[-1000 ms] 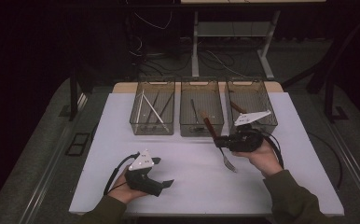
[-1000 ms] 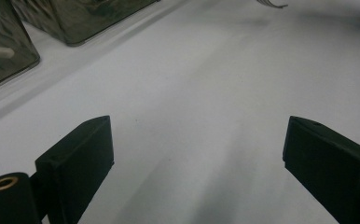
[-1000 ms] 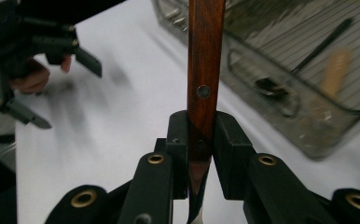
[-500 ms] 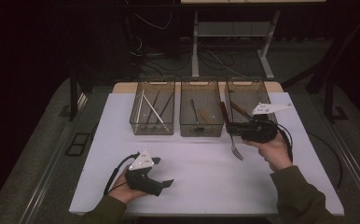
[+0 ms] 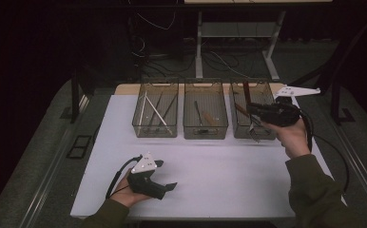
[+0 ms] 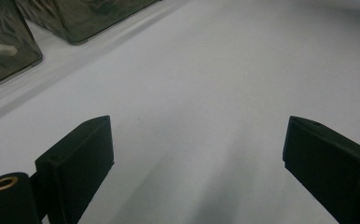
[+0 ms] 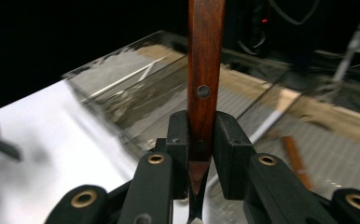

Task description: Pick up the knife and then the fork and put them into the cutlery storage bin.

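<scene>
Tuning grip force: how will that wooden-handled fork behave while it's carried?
The fork looks stiff: its handle stands straight up from the right gripper, no sag. The fingers clamp the handle's lower end, so the long handle above may lever it into a pivot. The polished wood probably slips a little. It seems light for its length.

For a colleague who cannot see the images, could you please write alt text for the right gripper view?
The right gripper clamps the wooden handle of a fork, which stands upright between its jaws. Behind it sit clear bins on a white table.
</scene>
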Motion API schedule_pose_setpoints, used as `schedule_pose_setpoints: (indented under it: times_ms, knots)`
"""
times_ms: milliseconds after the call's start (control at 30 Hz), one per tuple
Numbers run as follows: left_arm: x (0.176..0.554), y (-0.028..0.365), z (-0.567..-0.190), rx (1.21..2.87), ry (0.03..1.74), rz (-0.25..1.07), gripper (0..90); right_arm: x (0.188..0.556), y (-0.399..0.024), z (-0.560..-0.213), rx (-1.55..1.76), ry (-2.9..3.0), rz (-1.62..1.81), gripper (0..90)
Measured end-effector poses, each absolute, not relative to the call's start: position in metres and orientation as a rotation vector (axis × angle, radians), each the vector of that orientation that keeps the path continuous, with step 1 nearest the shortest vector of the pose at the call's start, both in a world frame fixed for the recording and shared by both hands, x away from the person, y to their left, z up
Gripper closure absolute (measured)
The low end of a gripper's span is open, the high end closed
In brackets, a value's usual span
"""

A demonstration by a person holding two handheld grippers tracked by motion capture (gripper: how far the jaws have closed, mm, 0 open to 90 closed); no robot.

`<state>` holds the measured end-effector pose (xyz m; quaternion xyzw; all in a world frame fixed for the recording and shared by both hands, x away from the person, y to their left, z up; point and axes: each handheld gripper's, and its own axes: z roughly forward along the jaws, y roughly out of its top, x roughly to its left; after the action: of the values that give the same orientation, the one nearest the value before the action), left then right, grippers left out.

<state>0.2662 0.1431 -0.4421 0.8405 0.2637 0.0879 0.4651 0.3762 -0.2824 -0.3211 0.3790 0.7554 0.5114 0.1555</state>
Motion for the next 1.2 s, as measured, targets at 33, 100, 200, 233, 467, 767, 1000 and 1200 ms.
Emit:
schedule_pose_setpoints:
  times_ms: [33, 100, 200, 233, 467, 767, 1000, 1200]
  knots:
    - [0.266, 0.143, -0.442, 2.06, 0.65, 0.215, 7.2, 0.38, -0.285, -0.319, 1.092, 2.148, 1.456, 77.4]
    - [0.266, 0.143, -0.442, 2.059, 0.65, 0.215, 7.2, 0.388, -0.29, -0.316, 1.111, 2.123, 1.432, 77.4]
    - [0.266, 0.143, -0.442, 2.059, 0.652, 0.216, 7.2, 0.399, -0.297, -0.313, 1.142, 2.079, 1.421, 77.4]
    - [0.266, 0.143, -0.442, 2.06, 0.651, 0.216, 7.2, 0.403, -0.3, -0.312, 1.153, 2.065, 1.416, 77.4]
    - [0.266, 0.143, -0.442, 2.062, 0.644, 0.216, 7.2, 0.425, -0.313, -0.313, 1.225, 1.984, 1.367, 77.4]
    - [0.266, 0.143, -0.442, 2.059, 0.646, 0.213, 7.2, 0.449, -0.323, -0.34, 1.31, 1.965, 1.224, 77.4]
    - [0.266, 0.143, -0.442, 2.056, 0.643, 0.212, 7.2, 0.456, -0.325, -0.365, 1.371, 1.983, 1.189, 77.3]
    - [0.266, 0.143, -0.442, 2.056, 0.642, 0.21, 7.2, 0.456, -0.326, -0.379, 1.396, 2.002, 1.16, 77.3]
